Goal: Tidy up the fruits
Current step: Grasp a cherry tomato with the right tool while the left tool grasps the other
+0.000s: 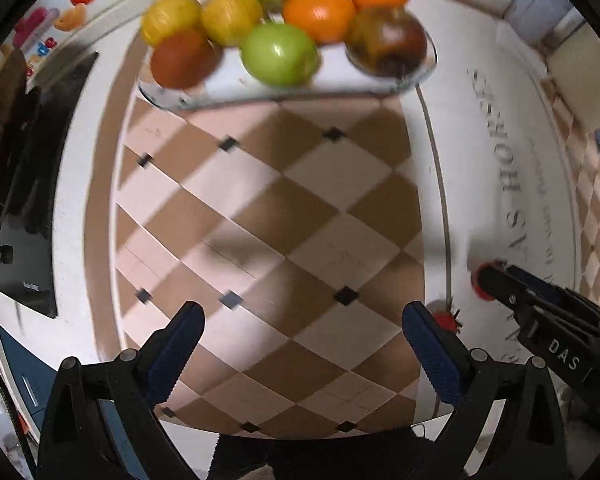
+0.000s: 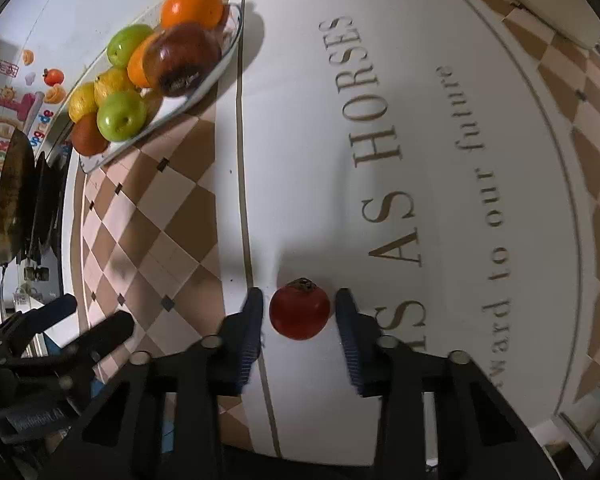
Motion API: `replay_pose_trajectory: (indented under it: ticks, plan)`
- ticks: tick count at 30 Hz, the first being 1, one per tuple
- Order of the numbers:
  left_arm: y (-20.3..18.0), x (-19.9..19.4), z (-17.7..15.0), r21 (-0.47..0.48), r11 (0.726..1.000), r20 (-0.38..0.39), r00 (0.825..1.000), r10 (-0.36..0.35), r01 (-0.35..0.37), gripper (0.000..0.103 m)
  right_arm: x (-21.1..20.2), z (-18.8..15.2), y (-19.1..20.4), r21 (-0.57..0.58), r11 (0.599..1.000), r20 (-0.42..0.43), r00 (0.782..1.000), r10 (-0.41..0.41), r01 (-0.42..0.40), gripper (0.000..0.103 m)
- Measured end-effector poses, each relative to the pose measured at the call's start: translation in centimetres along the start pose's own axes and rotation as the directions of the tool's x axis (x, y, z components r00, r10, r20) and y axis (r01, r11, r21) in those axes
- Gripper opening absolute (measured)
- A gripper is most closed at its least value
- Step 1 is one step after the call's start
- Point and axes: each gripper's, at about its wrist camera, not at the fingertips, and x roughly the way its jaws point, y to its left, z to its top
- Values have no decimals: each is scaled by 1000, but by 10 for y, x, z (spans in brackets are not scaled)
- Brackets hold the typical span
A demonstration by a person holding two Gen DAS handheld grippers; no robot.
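A clear oval plate [image 1: 380,84] [image 2: 204,88] at the far side of the table holds several fruits: green apples [image 1: 278,54], oranges [image 1: 318,14], yellow fruits [image 1: 230,18], a dark red pomegranate [image 1: 388,42] [image 2: 180,58]. A red persimmon [image 2: 299,310] lies on the white tablecloth between the open fingers of my right gripper [image 2: 300,312]; small gaps show on both sides. My left gripper [image 1: 302,320] is open and empty above the checkered cloth. The right gripper also shows in the left wrist view [image 1: 540,304], with bits of the red fruit beside it.
The tablecloth [image 2: 380,140] has a checkered brown-and-white part and a white part with printed letters. Dark objects [image 2: 16,196] stand at the table's left edge by a wall with colourful stickers [image 2: 16,108]. My left gripper shows at the lower left of the right wrist view [image 2: 66,320].
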Motion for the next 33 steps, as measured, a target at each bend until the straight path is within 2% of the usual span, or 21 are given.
replay_pose_trajectory:
  ticks: [4, 7, 10, 13, 15, 16, 18, 19, 21, 23, 27, 33]
  plan:
    - [-9, 6, -5, -3, 1000, -26, 999, -25, 25, 101, -6, -1, 1, -36, 999, 43, 999, -10, 12, 33]
    - [-18, 6, -8, -6, 996, -47, 995, -88, 88, 101, -23, -1, -5, -23, 1000, 70, 998, -9, 11, 33]
    - [-37, 3, -12, 36, 988, -56, 988, -146, 148, 98, -36, -3, -15, -6, 1000, 88, 996, -11, 12, 33]
    - [-60, 5, -16, 100, 980, -72, 984, -163, 169, 89, -41, -6, -26, 8, 1000, 90, 996, -20, 20, 33]
    - [-71, 8, -17, 132, 976, -89, 982, -164, 175, 72, -42, -8, -32, 21, 999, 87, 996, -26, 24, 33]
    - [-77, 11, -18, 149, 973, -101, 982, -162, 175, 68, -41, -9, -33, 26, 999, 87, 996, -26, 23, 33]
    - [-87, 16, -20, 175, 968, -117, 980, -162, 180, 53, -41, -12, -38, 41, 999, 86, 996, -26, 22, 33]
    - [-92, 20, -22, 192, 965, -125, 980, -156, 178, 51, -41, -13, -40, 47, 999, 86, 996, -26, 23, 33]
    - [-99, 26, -21, 208, 962, -140, 979, -147, 174, 34, -43, -15, -44, 57, 998, 89, 996, -26, 21, 33]
    - [-104, 26, -24, 220, 960, -131, 980, -148, 174, 29, -44, -16, -45, 63, 998, 93, 995, -27, 21, 33]
    - [-105, 23, -24, 247, 951, -124, 979, -161, 188, 27, -48, -13, -43, 62, 998, 103, 994, -24, 18, 33]
    - [-80, -15, -8, 193, 962, -28, 981, -192, 194, 27, -62, 5, -16, 11, 999, 135, 990, 37, -38, 33]
